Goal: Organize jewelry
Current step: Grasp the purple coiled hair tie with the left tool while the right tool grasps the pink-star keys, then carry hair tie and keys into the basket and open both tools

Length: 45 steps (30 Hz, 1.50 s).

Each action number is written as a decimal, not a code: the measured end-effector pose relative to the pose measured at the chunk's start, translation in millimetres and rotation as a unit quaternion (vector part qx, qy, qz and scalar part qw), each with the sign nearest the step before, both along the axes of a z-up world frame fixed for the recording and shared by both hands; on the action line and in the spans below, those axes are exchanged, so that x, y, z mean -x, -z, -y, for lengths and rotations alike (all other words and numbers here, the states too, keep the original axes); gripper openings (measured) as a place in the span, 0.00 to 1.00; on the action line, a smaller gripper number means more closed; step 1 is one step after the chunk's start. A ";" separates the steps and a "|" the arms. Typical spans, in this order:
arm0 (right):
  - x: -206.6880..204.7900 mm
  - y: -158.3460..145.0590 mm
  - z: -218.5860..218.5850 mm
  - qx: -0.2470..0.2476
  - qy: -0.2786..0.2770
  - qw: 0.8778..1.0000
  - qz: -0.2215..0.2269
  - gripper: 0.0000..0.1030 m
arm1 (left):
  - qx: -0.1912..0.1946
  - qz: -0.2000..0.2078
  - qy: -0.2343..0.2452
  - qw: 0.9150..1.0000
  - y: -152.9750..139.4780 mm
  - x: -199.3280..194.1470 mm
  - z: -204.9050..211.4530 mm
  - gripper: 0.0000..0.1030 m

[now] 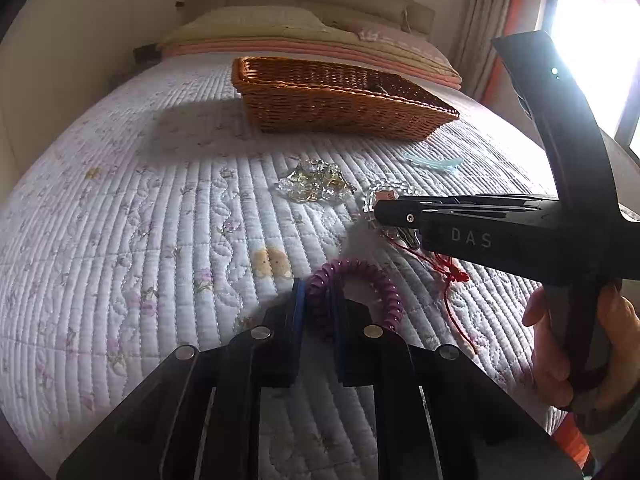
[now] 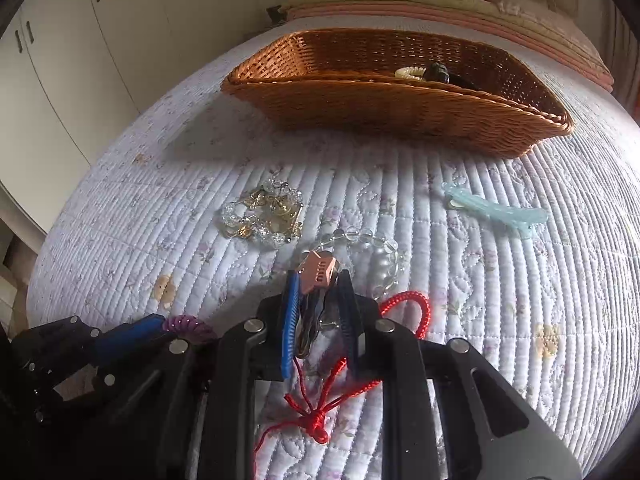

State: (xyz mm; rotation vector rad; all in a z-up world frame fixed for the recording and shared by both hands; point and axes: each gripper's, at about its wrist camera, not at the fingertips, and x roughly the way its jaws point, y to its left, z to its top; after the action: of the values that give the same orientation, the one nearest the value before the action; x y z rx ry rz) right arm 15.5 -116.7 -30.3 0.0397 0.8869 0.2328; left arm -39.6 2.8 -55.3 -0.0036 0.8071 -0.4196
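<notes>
My left gripper (image 1: 317, 296) is shut on a purple spiral hair tie (image 1: 372, 280) low over the quilt; it shows at the lower left of the right wrist view (image 2: 188, 326). My right gripper (image 2: 318, 292) is closed around a copper-pink hair claw clip (image 2: 316, 274) with dark prongs, above a red knotted cord (image 2: 320, 420). From the left wrist view the right gripper (image 1: 378, 212) points left. A clear bead bracelet (image 2: 380, 256), a gold-and-crystal jewelry pile (image 2: 264, 212) and a pale blue hair clip (image 2: 496, 210) lie on the quilt. A wicker basket (image 2: 400, 112) stands beyond.
The basket holds a cream hair tie (image 2: 410, 72) and a dark item (image 2: 440, 72). The quilted bed (image 1: 140, 240) stretches left. Pillows (image 1: 280, 28) lie at the head, wardrobes (image 2: 80, 60) stand left, and a bright window (image 1: 592, 60) is at right.
</notes>
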 end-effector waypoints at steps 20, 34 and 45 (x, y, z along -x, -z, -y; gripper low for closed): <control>42.1 -51.7 67.2 -0.087 0.022 0.990 0.105 0.15 | -0.037 0.007 0.005 0.999 0.1 1.3 10.3 0.09; 28.6 -109.4 115.6 -0.072 0.057 0.984 0.153 0.15 | 0.030 0.098 -0.012 0.995 -87.0 -42.1 17.4 0.08; -78.3 -145.2 104.7 -0.068 0.036 0.987 0.142 0.15 | 0.036 0.156 -0.013 0.987 -140.0 -140.6 47.7 0.08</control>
State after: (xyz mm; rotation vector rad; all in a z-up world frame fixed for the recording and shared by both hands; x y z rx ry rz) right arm 93.8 -221.4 114.9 0.1619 0.5845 0.2257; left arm 101.0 -44.9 84.7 -0.0147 0.4831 -0.4124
